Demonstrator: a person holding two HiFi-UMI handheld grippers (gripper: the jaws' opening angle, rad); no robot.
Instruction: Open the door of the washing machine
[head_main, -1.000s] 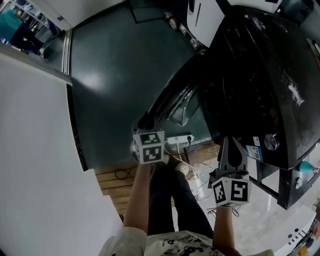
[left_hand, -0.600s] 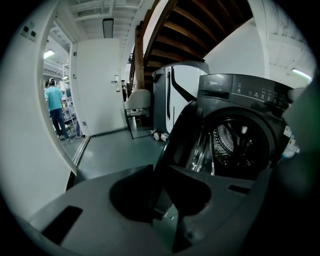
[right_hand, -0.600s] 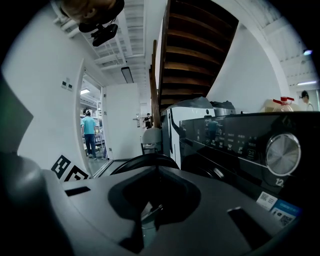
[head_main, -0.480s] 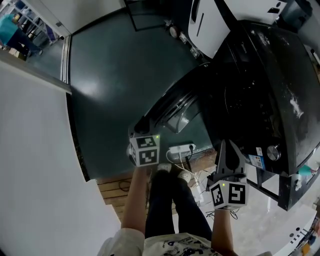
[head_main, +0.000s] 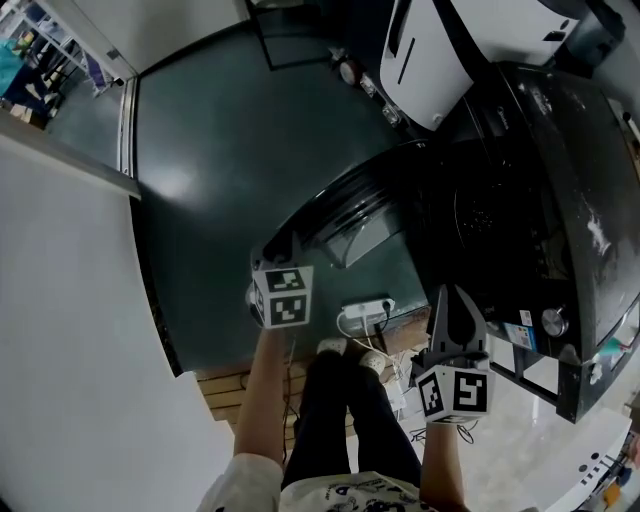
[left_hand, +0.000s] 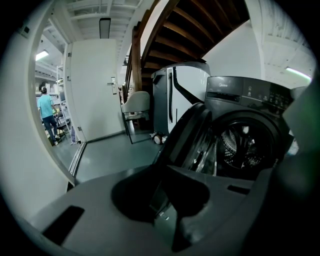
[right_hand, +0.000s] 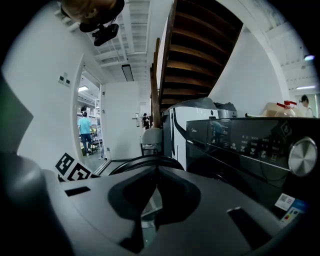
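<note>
Head view shows the washing machine (head_main: 520, 200) at right, its round door (head_main: 340, 205) already swung wide over the floor, with the left tool (head_main: 272, 258) at the door's free rim. That tool's jaws have just been closing and stand nearly together, seemingly pinching the rim's edge. The right tool (head_main: 452, 297) hangs shut and empty near the front panel. The door looks rigid, hinged and glossy, so probably slippery; the free rim gives the best hold. Only the left gripper view looks into the drum (left_hand: 245, 150); only the head view shows how far out the door stands.
</note>
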